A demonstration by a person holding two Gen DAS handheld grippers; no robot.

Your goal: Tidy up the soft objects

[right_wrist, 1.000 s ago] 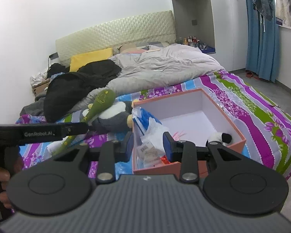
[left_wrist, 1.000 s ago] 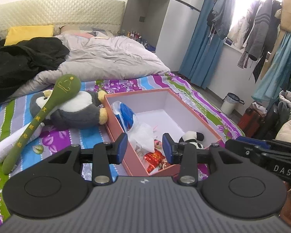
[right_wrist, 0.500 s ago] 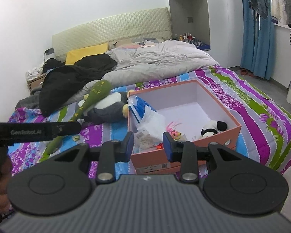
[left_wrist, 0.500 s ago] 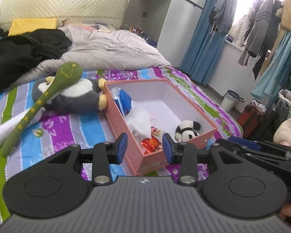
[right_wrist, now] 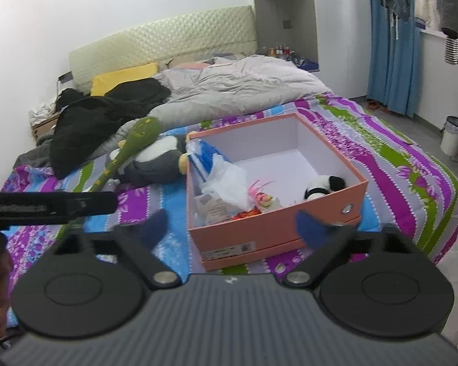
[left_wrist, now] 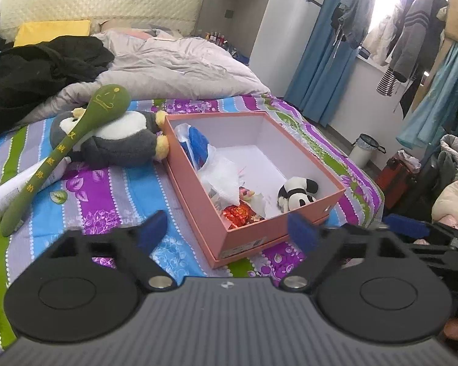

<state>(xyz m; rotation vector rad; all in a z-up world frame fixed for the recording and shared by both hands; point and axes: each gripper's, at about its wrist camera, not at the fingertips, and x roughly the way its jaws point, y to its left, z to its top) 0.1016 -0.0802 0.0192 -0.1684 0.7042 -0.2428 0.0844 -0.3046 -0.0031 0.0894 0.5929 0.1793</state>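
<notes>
An open pink box (left_wrist: 259, 238) (right_wrist: 274, 228) sits on the striped bedspread. It holds a small panda plush (left_wrist: 296, 193) (right_wrist: 323, 184), a plastic bag (left_wrist: 223, 174) (right_wrist: 223, 177), a red wrapper (left_wrist: 236, 215) and a small pink-haired doll (right_wrist: 261, 195). A grey penguin plush (left_wrist: 119, 143) (right_wrist: 155, 164) lies left of the box with a long green plush (left_wrist: 67, 146) (right_wrist: 128, 149) across it. My left gripper (left_wrist: 227, 231) and right gripper (right_wrist: 232, 227) are both open and empty, held back from the box's near end.
A white tube (left_wrist: 24, 186) lies under the green plush. Black clothing (left_wrist: 36, 73) and a grey duvet (left_wrist: 174, 64) cover the far bed. Hanging clothes (left_wrist: 412, 39), a bin (left_wrist: 361, 154) and the bed's edge are on the right.
Both grippers have opened wide from a narrow gap and pulled back and up, so the whole box now shows.
</notes>
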